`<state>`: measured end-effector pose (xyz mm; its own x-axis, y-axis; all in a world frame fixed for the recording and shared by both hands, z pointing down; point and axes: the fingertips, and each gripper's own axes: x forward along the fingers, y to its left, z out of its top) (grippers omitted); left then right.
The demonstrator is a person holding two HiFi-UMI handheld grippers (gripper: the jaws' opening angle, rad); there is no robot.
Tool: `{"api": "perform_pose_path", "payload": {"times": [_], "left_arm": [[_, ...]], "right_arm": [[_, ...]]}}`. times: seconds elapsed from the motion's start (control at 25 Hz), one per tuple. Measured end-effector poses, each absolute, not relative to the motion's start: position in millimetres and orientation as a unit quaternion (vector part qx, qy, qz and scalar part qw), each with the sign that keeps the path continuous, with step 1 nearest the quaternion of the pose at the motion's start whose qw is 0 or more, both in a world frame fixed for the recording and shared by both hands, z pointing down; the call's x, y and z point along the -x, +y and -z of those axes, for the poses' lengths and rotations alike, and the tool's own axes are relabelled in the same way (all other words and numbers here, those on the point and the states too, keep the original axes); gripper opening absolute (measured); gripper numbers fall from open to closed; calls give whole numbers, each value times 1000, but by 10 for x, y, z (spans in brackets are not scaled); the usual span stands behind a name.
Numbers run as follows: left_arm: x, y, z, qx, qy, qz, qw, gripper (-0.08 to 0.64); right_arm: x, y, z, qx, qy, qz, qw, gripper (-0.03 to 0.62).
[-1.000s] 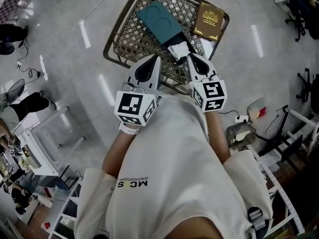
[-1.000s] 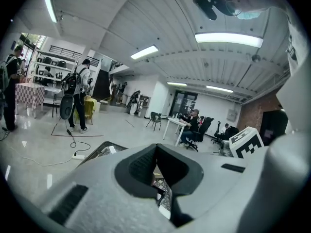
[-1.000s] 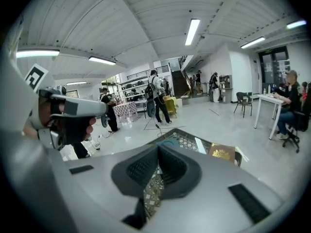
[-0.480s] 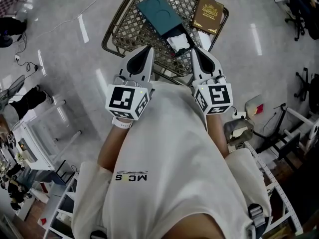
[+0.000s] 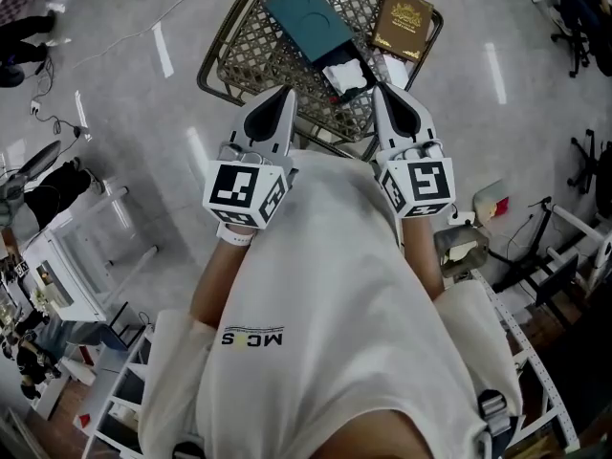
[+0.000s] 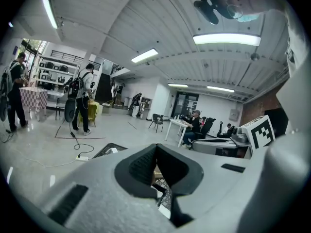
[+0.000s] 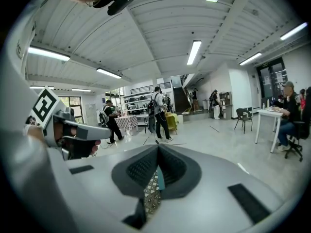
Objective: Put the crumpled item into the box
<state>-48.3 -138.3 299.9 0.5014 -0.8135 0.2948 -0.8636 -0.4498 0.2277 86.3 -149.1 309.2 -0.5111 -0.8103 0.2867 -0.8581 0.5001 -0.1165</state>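
Note:
A white crumpled item (image 5: pixel 350 76) lies on the near part of a woven lattice table (image 5: pixel 222 41), just below an open teal box (image 5: pixel 308 19). My left gripper (image 5: pixel 285 94) is held at the table's near edge, left of the crumpled item, jaws closed together with nothing between them. My right gripper (image 5: pixel 380 91) is just right of the item, also shut and empty. In the left gripper view the left gripper (image 6: pixel 156 147) points level across the room, and in the right gripper view the right gripper (image 7: pixel 158 148) does the same; the lattice shows through the slits.
A brown box with gold print (image 5: pixel 404 23) and a white card (image 5: pixel 394 69) lie at the table's right end. Cables (image 5: pixel 57 36) run over the grey floor on the left. White racks (image 5: pixel 67 275) stand lower left, an office chair (image 5: pixel 574 17) upper right. People (image 7: pixel 158 111) stand across the room.
Both grippers have drawn slightly apart, the left one shifting left, and the crumpled item now lies further ahead of their tips. Both stay shut.

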Motion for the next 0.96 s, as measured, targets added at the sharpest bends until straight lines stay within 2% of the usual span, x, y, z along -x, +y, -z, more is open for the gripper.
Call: {"api": "perform_pose_path", "payload": {"times": [0.96], "left_arm": [[460,-1449,-3066,-846,-493,-77,189,20]], "right_arm": [[-912,-1666,-3108,-495,-856,-122,89,15]]}}
